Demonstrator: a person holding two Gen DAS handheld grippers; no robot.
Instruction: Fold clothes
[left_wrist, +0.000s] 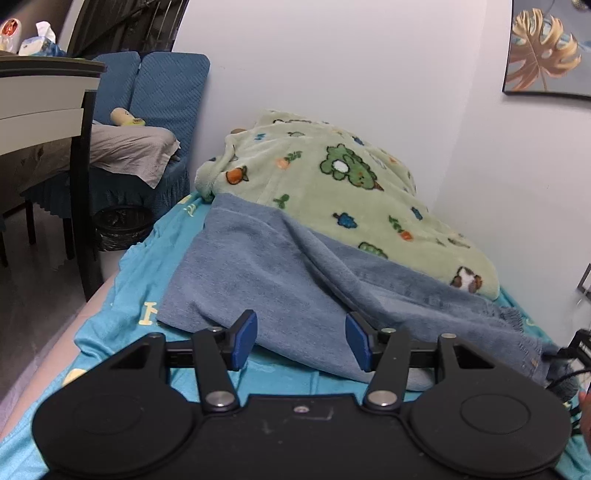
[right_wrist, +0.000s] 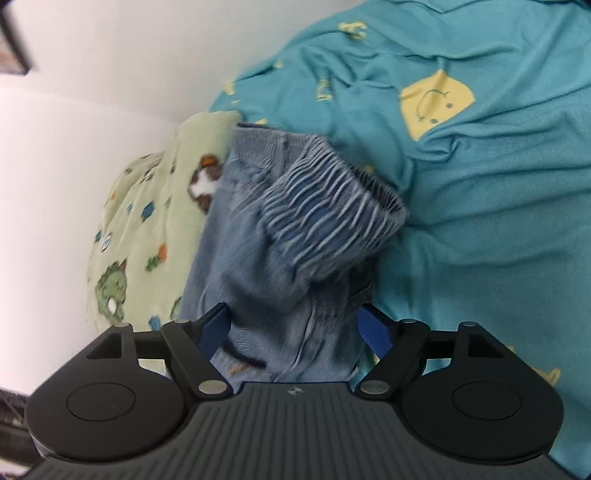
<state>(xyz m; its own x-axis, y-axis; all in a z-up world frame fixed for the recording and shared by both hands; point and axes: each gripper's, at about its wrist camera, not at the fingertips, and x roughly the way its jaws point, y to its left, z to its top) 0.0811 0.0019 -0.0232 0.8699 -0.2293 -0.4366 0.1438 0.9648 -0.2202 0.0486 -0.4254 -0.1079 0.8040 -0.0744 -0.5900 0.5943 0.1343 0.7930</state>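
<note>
Nearest in the left wrist view, the left claw (left_wrist: 301, 341) hovers low over the bed with its blue pads (left_wrist: 246, 339) spread wide and nothing between them; the near edge of the blue denim garment (left_wrist: 280, 266) lies just beyond and partly between the fingers. The claw sits roughly level and points along the bed toward the wall.

In the right wrist view, the right claw (right_wrist: 295, 332) is rolled sideways, so the wall stands at the left and the teal bedsheet (right_wrist: 498, 221) at the right. Its fingers stand apart with denim bunched between them. The picture is blurred, so I cannot tell whether the pads press the cloth or merely flank it. Just beyond, the gathered elastic waistband (right_wrist: 332, 221) rises in a fold.

Farther off, the garment spreads over the sheet, its far part lying up against the green cartoon-print fleece blanket (left_wrist: 332, 173) heaped by the wall.

The likely trouble: if the right claw's hold is loose, the waistband may slip out as it is carried over, leaving a crooked fold. The left claw, unclosed, anchors nothing, so the whole garment could drag across the sheet. The fleece heap may also snag the far edge.
</note>
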